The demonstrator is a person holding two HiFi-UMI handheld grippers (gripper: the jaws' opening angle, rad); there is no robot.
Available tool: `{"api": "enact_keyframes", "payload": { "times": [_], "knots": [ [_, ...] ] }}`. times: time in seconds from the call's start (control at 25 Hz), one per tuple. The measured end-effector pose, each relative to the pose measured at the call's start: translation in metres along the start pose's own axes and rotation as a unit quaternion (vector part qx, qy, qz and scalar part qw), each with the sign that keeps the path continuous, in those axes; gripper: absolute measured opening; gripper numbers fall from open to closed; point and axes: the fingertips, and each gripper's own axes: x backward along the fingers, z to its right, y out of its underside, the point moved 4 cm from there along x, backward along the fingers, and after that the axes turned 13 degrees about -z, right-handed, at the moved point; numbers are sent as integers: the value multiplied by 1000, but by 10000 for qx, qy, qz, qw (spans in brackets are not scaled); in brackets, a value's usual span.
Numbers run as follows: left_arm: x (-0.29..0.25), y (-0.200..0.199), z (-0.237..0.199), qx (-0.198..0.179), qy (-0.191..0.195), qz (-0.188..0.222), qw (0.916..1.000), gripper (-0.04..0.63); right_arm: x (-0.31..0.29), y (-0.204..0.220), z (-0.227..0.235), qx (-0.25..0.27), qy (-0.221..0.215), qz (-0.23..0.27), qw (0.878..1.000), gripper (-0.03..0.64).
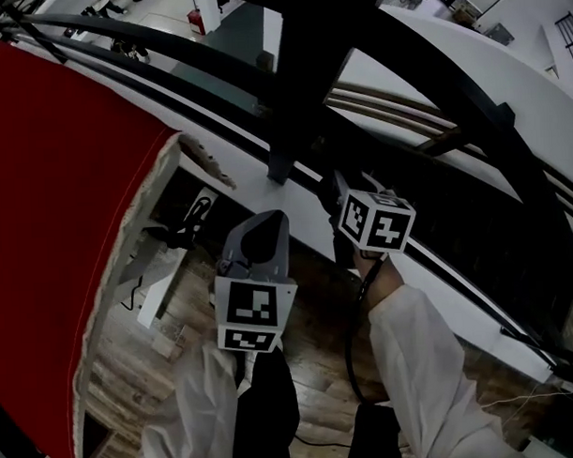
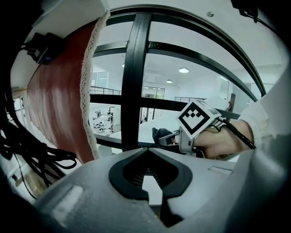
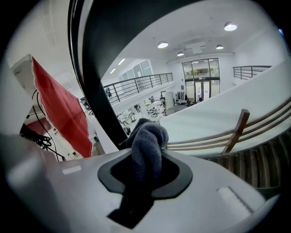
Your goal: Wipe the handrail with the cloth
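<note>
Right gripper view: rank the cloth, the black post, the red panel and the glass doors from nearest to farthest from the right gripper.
1. Cloth: clamped in the jaws of the right gripper.
2. Black post: just ahead, to the left.
3. Red panel: farther out on the left.
4. Glass doors: across the hall, far back.

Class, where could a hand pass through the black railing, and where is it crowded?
Open gaps flank the black vertical metal post, between the horizontal bars. Crowded at left: tangled black cables beside the red lace-edged drape.
</note>
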Motion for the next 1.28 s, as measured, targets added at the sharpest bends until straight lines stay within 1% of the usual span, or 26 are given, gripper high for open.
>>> {"api": "enact_keyframes", "payload": {
  "times": [0.16, 0.32, 0.48, 0.64, 0.8, 1.04, 1.2, 1.28],
  "knots": [
    [3, -1, 38, -85, 56, -57, 9999, 2, 29, 23, 35, -63, 75, 3, 10000, 94],
    [0, 3, 79, -201, 212, -133, 9995, 2, 48, 41, 65, -106, 186, 30, 9998, 94],
    [-5, 8, 109, -301, 350, -254, 9986, 2, 65, 60, 92, -272, 308, 23, 9992, 94],
    [-10, 8, 135, -227, 434, -342, 9982, 2, 88, 74, 121, -293, 409, 33, 9987, 94],
    [-21, 12, 167, -267, 501, -404, 9976, 2, 109, 93, 152, -296, 484, 66, 9984, 94],
    [-42, 22, 226, -212, 888, -608, 9940, 2, 139, 116, 193, -261, 695, 77, 9972, 94],
    [-68, 26, 264, -426, 1128, -684, 9903, 2, 158, 133, 218, -424, 694, 109, 9966, 94],
    [-84, 25, 280, -707, 1292, -683, 9867, 2, 164, 139, 227, -404, 717, 94, 9966, 94]
  ]
}}
